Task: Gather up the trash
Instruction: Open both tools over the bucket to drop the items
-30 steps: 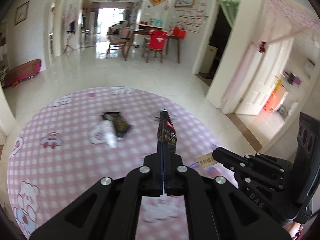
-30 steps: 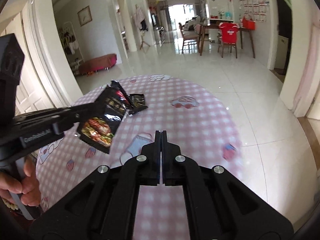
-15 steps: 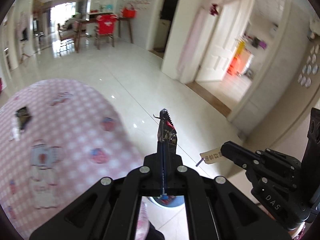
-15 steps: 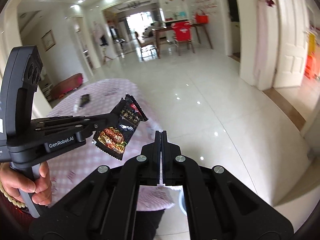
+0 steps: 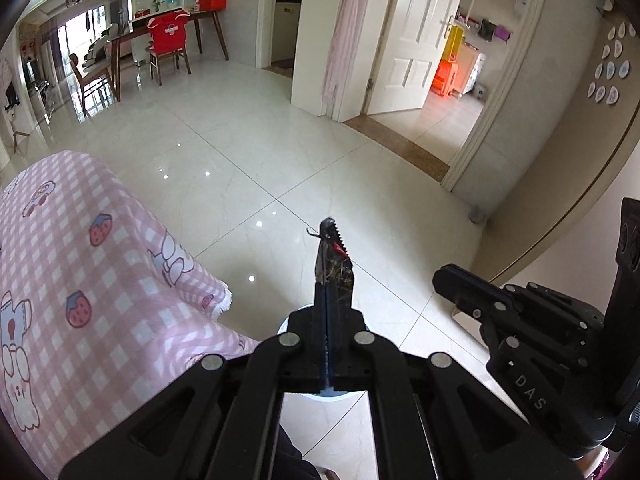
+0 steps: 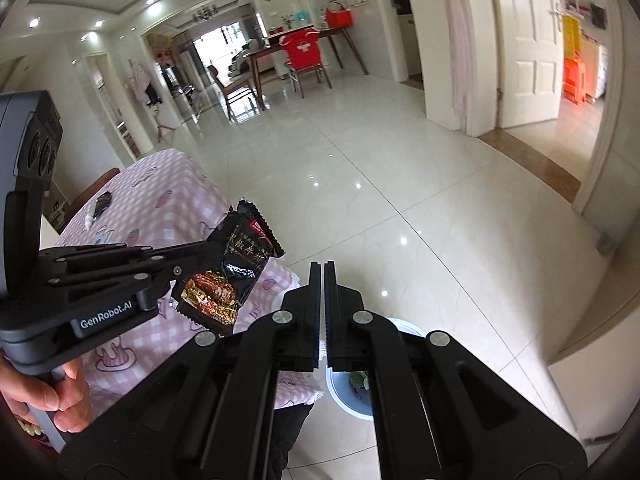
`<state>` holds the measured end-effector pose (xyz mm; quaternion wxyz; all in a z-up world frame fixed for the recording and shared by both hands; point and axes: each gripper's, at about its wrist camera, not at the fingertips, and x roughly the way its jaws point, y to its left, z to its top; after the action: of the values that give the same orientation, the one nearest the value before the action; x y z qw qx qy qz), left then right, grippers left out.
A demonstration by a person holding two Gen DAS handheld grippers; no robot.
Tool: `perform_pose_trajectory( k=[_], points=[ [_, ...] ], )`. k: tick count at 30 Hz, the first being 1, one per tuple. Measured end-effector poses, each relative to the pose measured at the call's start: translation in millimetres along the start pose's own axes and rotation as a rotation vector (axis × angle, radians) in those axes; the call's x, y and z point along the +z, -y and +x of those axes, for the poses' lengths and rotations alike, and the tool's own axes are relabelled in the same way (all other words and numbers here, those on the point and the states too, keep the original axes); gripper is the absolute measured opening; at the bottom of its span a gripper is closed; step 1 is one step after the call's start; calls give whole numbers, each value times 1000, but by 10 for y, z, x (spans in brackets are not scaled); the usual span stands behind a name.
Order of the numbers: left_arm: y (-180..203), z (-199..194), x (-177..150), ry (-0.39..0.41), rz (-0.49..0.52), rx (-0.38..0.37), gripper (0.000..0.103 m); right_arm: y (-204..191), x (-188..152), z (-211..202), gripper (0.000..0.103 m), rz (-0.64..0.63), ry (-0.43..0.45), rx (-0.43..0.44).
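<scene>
My left claw [image 5: 327, 276] is clamped on a crinkly black foil snack wrapper [image 6: 230, 276] with a saw-toothed edge (red-gold food print glossy on its face), held in the air beyond the pink gingham tabletop [image 5: 80, 280] and above a round white-rimmed bin [image 6: 340, 394] on glossy floor tiles. My right claw [image 6: 322, 276] is pressed together, holding nothing.

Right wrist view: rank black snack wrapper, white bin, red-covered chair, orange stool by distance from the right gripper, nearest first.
From the right gripper:
1. white bin, on the floor just below and behind the fingers, largely hidden.
2. black snack wrapper, to the left, clamped in the left gripper. Close to the bin's distance; order between them is uncertain.
3. orange stool, far right, through the doorway.
4. red-covered chair, far back at the dining table.
</scene>
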<state>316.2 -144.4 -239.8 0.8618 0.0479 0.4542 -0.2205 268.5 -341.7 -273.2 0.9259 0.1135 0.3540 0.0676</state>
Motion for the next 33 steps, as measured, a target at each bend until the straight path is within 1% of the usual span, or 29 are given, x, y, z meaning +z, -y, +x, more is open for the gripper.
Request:
perform_pose_trajectory(
  k=[2, 3, 4, 5, 6, 7, 10, 13, 18, 22, 27, 28, 29, 30, 31, 32, 33],
  points=[
    [22, 23, -14, -5, 13, 3, 1, 55, -24, -11, 3, 11, 0, -18],
    [48, 44, -11, -8, 16, 3, 1, 80, -41, -12, 5, 20, -1, -23],
    [79, 67, -10, -12, 21, 3, 1, 125, -44, -14, 17, 30, 1, -25],
    [107, 96, -11, -16, 26, 1, 1, 159, -59, -41, 43, 43, 9, -32],
    [136, 116, -12, -20, 31, 0, 1, 194, -70, -64, 57, 51, 16, -44],
    [157, 125, -17, -23, 35, -1, 1, 210, -76, -76, 62, 59, 33, -62],
    [239, 183, -28, -32, 49, -3, 1, 299, -103, -132, 62, 72, 43, -76],
    [270, 225, -40, -43, 58, -9, 1, 339, -106, -174, 62, 79, 64, -116],
    [382, 290, -25, -54, 77, -18, 1, 478, -124, -278, 68, 120, 104, -164],
    [456, 325, -3, -54, 89, -21, 1, 549, -124, -344, 68, 155, 134, -178],
    [551, 310, 59, -29, 93, -27, 2, 630, -117, -436, 70, 180, 169, -190],
    [567, 306, 73, -28, 92, -34, 4, 642, -114, -453, 70, 183, 175, -191],
    [575, 302, 84, -28, 89, -37, 8, 650, -124, -469, 70, 188, 183, -193],
    [579, 296, 95, -27, 88, -34, 31, 653, -123, -478, 70, 191, 186, -194],
    [583, 279, 101, -19, 87, -26, 58, 649, -122, -480, 71, 193, 186, -194],
    [590, 253, 95, -3, 87, -16, 63, 650, -122, -483, 71, 196, 188, -193],
    [601, 207, 98, 21, 94, -3, 64, 654, -123, -495, 71, 199, 191, -193]
  ],
)
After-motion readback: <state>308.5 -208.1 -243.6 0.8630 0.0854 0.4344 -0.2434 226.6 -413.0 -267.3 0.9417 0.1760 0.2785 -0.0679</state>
